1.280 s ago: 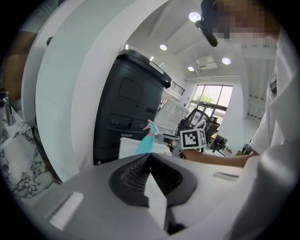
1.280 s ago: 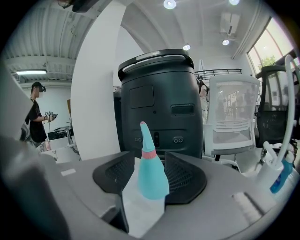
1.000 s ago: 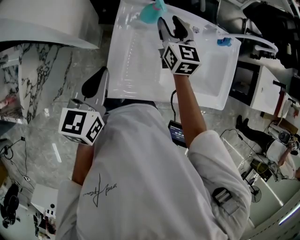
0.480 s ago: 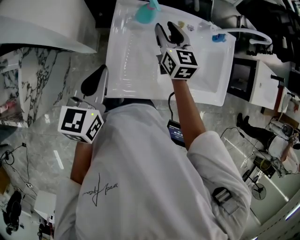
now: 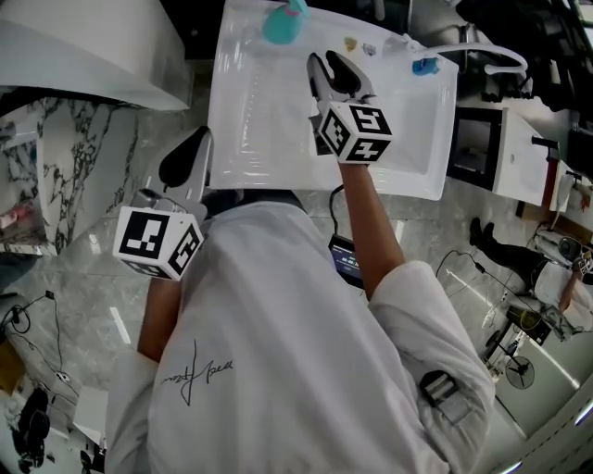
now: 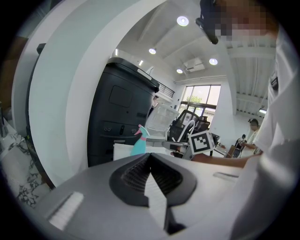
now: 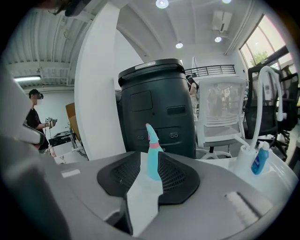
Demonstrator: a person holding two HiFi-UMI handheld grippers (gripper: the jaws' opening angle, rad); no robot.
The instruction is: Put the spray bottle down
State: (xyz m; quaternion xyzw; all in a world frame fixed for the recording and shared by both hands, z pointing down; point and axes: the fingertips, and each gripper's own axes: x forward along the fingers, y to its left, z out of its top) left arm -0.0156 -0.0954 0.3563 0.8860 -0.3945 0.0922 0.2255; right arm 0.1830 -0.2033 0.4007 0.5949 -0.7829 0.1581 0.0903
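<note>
The teal spray bottle [image 5: 283, 23] stands upright by itself at the far edge of the white sink top [image 5: 259, 120]. It shows as the teal spray bottle [image 7: 152, 150] straight ahead in the right gripper view, and small as the teal spray bottle [image 6: 139, 143] in the left gripper view. My right gripper [image 5: 331, 63] hovers over the sink top, short of the bottle. Its jaws have just been closing, and they are open with nothing between them [image 7: 149, 157]. My left gripper [image 5: 190, 153] hangs low at the left, off the sink top, its jaws together [image 6: 150, 155].
A small blue bottle [image 5: 424, 67] and a white curved faucet [image 5: 482, 56] stand at the far right of the sink top. A big black bin [image 7: 154, 103] rises behind the spray bottle. A white chair [image 7: 220, 112] stands beyond. Marble floor [image 5: 83, 157] lies to the left.
My right gripper has drawn back from the spray bottle toward the person, and its jaws have narrowed. The bottle stays standing where it was. The left gripper has hardly moved.
</note>
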